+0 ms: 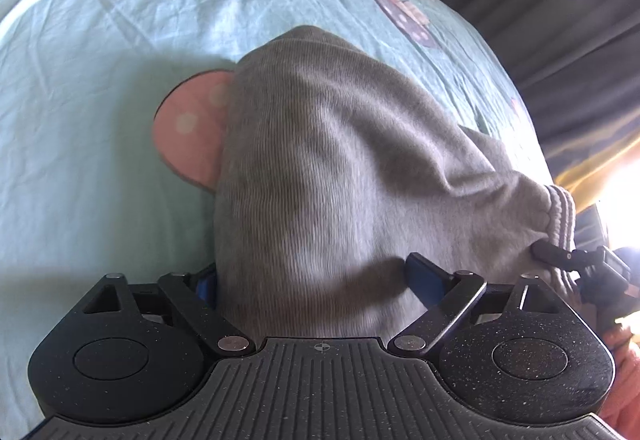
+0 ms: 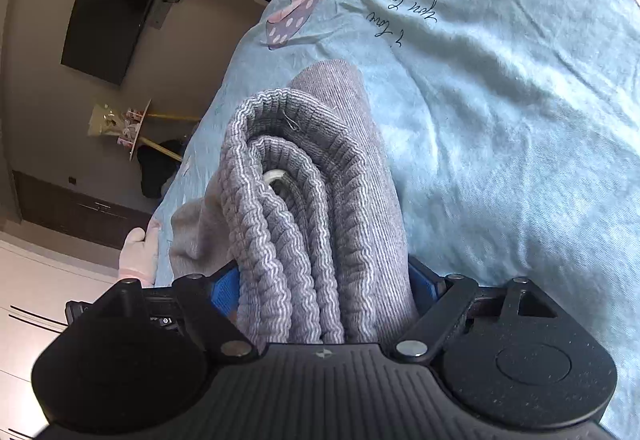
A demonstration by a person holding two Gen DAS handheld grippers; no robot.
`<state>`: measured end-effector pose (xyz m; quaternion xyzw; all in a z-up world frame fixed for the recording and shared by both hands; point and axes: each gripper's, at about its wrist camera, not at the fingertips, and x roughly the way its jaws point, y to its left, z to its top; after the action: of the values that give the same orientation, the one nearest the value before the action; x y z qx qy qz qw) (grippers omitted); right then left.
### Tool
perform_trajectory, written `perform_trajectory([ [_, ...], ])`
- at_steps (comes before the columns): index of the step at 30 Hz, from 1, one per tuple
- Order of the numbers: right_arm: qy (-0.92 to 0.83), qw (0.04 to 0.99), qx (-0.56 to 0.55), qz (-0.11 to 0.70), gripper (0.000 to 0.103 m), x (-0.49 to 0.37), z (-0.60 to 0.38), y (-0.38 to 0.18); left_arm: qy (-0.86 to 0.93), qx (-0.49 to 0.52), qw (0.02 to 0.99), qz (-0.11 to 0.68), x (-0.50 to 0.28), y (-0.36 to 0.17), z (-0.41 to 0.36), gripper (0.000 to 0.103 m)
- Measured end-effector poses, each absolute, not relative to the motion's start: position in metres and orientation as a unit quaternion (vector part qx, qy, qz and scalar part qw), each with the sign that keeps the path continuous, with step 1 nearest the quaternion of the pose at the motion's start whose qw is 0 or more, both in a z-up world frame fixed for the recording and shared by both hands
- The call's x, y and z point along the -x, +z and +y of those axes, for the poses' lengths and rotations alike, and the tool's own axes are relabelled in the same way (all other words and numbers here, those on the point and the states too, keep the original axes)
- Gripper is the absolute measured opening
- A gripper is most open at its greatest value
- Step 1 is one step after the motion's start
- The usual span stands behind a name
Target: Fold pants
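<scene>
Grey knit pants [image 1: 340, 168] hang bunched over a light blue bed sheet [image 1: 100, 40]. My left gripper [image 1: 312, 280] is shut on a thick fold of the pants' fabric, which hides its blue pads. My right gripper [image 2: 324, 288] is shut on the ribbed elastic waistband [image 2: 288, 168], gathered in several layers between its blue pads. The right gripper also shows in the left wrist view [image 1: 560, 256], pinching the waistband end at the far right. The pants stretch between the two grippers above the bed.
The sheet [image 2: 500, 120] has pink and purple mushroom prints [image 1: 188, 128] and script writing [image 2: 404, 16]. Beyond the bed edge are a dark wall-mounted TV [image 2: 112, 8], a dark cabinet [image 2: 80, 212] and grey curtains [image 1: 560, 20].
</scene>
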<state>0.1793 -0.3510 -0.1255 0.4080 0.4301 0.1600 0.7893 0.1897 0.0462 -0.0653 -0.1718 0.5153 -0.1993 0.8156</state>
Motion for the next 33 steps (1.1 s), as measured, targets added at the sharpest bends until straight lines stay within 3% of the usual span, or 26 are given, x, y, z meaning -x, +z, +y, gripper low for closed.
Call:
perform_trajectory([
  [1,0.16,0.795,-0.398,0.43,0.065,-0.182,-0.347,-0.123,-0.194,0.167,0.82,0.511,-0.193,-0.067,0.044,0.081],
  [3,0.161,0.801,-0.385,0.43,0.059,-0.186,-0.341,-0.121,-0.187,0.173,0.821,0.51,-0.197,-0.071,0.044,0.074],
  [12,0.158,0.824,-0.347,0.419,0.052,-0.186,-0.328,-0.096,-0.188,0.184,0.83,0.493,-0.193,-0.06,0.042,0.037],
  [18,0.19,0.842,-0.34,0.373,0.05,-0.192,-0.321,-0.052,-0.202,0.19,0.847,0.454,-0.193,-0.029,0.037,0.032],
  [22,0.184,0.857,-0.33,0.349,0.051,-0.205,-0.32,-0.027,-0.178,0.211,0.863,0.423,-0.205,-0.004,0.037,0.033],
  [24,0.153,0.864,-0.325,0.351,0.06,-0.214,-0.324,-0.023,-0.143,0.217,0.869,0.42,-0.213,0.001,0.039,0.047],
  [27,0.066,0.88,-0.297,0.363,0.076,-0.218,-0.334,-0.025,-0.102,0.189,0.885,0.412,-0.208,0.005,0.041,0.056],
  [33,0.04,0.903,-0.244,0.353,0.078,-0.175,-0.327,-0.039,-0.095,0.148,0.889,0.423,-0.162,-0.015,0.04,0.07],
])
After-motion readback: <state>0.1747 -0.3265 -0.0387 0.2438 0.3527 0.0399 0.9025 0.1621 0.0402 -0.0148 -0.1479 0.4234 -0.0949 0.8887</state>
